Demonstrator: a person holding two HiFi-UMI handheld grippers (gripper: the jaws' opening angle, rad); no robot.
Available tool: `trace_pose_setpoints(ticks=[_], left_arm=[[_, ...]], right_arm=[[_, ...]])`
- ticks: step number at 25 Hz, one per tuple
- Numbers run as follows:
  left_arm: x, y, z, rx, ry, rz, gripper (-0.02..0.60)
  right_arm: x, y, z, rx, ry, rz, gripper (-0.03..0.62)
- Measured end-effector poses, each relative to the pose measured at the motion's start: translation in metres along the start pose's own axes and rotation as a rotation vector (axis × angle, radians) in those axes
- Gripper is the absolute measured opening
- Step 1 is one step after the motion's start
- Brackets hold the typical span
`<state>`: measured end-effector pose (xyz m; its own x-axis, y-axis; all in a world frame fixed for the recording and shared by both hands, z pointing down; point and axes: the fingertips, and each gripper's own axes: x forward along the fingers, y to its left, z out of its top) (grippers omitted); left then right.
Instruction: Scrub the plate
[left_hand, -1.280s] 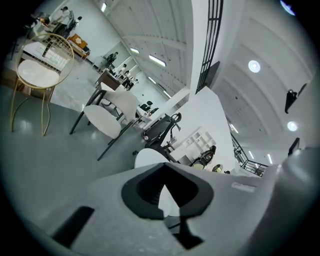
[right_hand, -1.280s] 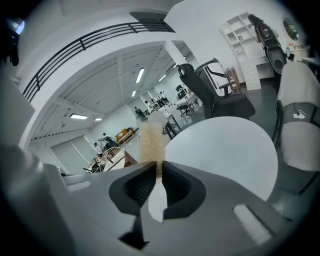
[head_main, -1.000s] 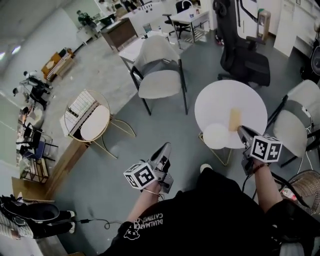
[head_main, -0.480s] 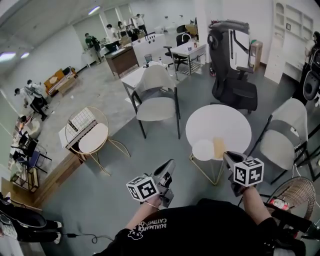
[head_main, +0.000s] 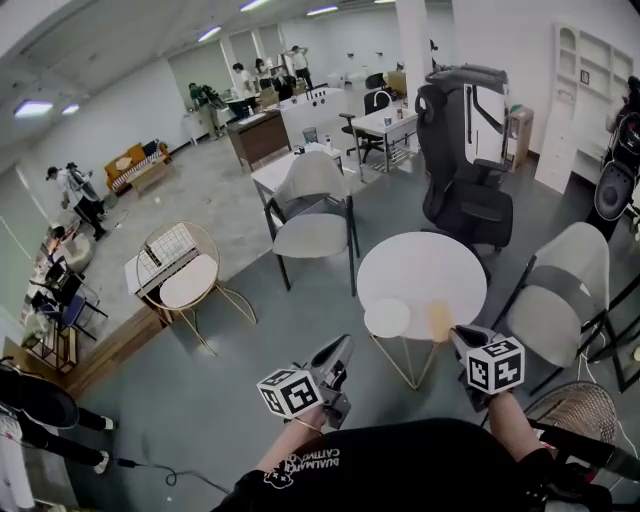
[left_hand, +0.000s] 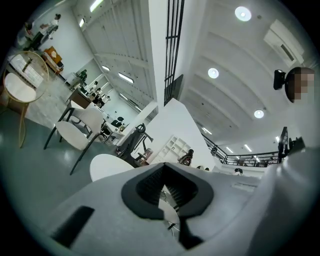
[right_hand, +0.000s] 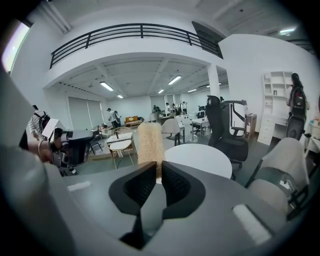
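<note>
I am looking down at the small white plate (head_main: 387, 318), which is sitting at the near edge of the round white worktop (head_main: 425, 262), its rim seeming to overlap that edge, though I cannot tell whether it is really overhanging. My right claw (right_hand: 159, 175) is pinching the lower end of a tan scrub sponge (right_hand: 150, 144), which is standing upright out of the jaws and, in the head view, is pointing towards the worktop just beside the plate without touching it. My left claw (left_hand: 167, 187) is hanging lower and nearer to me, well apart from the plate, with its jaws slightly spread and nothing between them. I am judging the scrubbing as not yet begun. The plate is looking stiff, smooth and fairly light, likely ceramic or melamine, so I am expecting it to skate across the slick worktop and possibly off the edge once the sponge presses on it. The best hold, I am thinking, is on the near rim with the left claw, pinned firmly but not hard enough to chip it. The sponge is looking soft and will bend under pressure, so gripping it low is leaving plenty free to flex.
</note>
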<state>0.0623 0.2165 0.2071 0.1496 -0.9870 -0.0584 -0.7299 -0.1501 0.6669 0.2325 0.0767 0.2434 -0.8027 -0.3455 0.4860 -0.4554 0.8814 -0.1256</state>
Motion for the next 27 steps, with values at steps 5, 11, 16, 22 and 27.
trace_pose_setpoints(ticks=[5, 11, 16, 22, 27], left_arm=[[0.018, -0.032, -0.035, -0.032, -0.005, 0.024, 0.0], [0.035, -0.055, -0.055, -0.012, -0.012, 0.037, 0.0], [0.043, -0.062, -0.061, -0.002, -0.025, 0.046, 0.0], [0.04, -0.069, -0.064, -0.006, -0.028, 0.048, 0.0], [0.055, -0.073, -0.074, -0.009, -0.022, 0.063, 0.0]], right_arm=[[-0.032, -0.037, -0.012, 0.036, 0.019, 0.02, 0.037], [-0.055, -0.069, -0.024, 0.016, 0.016, 0.012, 0.037], [-0.064, -0.082, -0.028, -0.006, 0.012, 0.009, 0.037], [-0.073, -0.084, -0.029, -0.013, 0.009, 0.006, 0.037], [-0.08, -0.106, -0.032, -0.003, 0.011, 0.004, 0.037]])
